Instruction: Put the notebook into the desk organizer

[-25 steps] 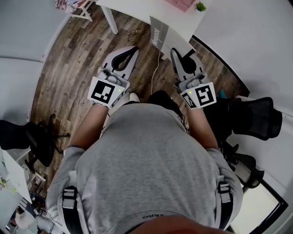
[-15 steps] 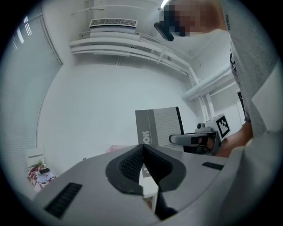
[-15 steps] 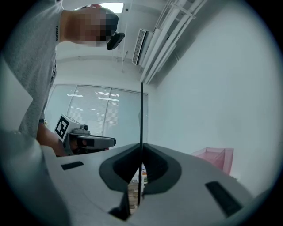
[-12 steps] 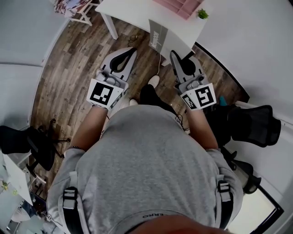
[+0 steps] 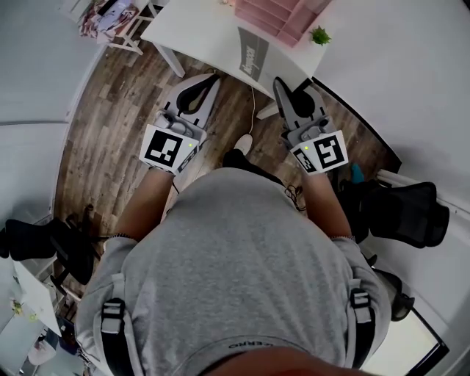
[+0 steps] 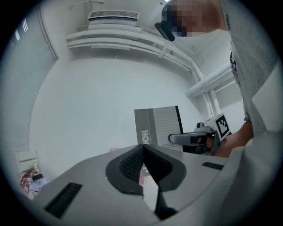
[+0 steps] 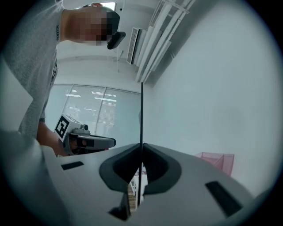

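Note:
A grey notebook [image 5: 254, 56] stands at the near edge of the white table [image 5: 198, 29]; it also shows upright ahead in the left gripper view [image 6: 157, 126]. The pink desk organizer [image 5: 283, 15] sits further back on the table and appears low right in the right gripper view [image 7: 216, 161]. My left gripper [image 5: 212, 78] is shut and empty, short of the table and left of the notebook. My right gripper [image 5: 278, 82] is shut and empty too, just right of the notebook. Each gripper sees the other: the right gripper [image 6: 174, 139] and the left gripper [image 7: 110, 142].
A small green plant [image 5: 320, 34] stands at the table's right corner. A cable [image 5: 250, 110] runs down to the wooden floor [image 5: 110, 125]. Black office chairs stand at the right [image 5: 404, 209] and lower left [image 5: 51, 246]. White walls close in on both sides.
The table, notebook and organizer have come further into the head view, toward me. A foot has stepped forward between the grippers. Both grippers stay shut and level.

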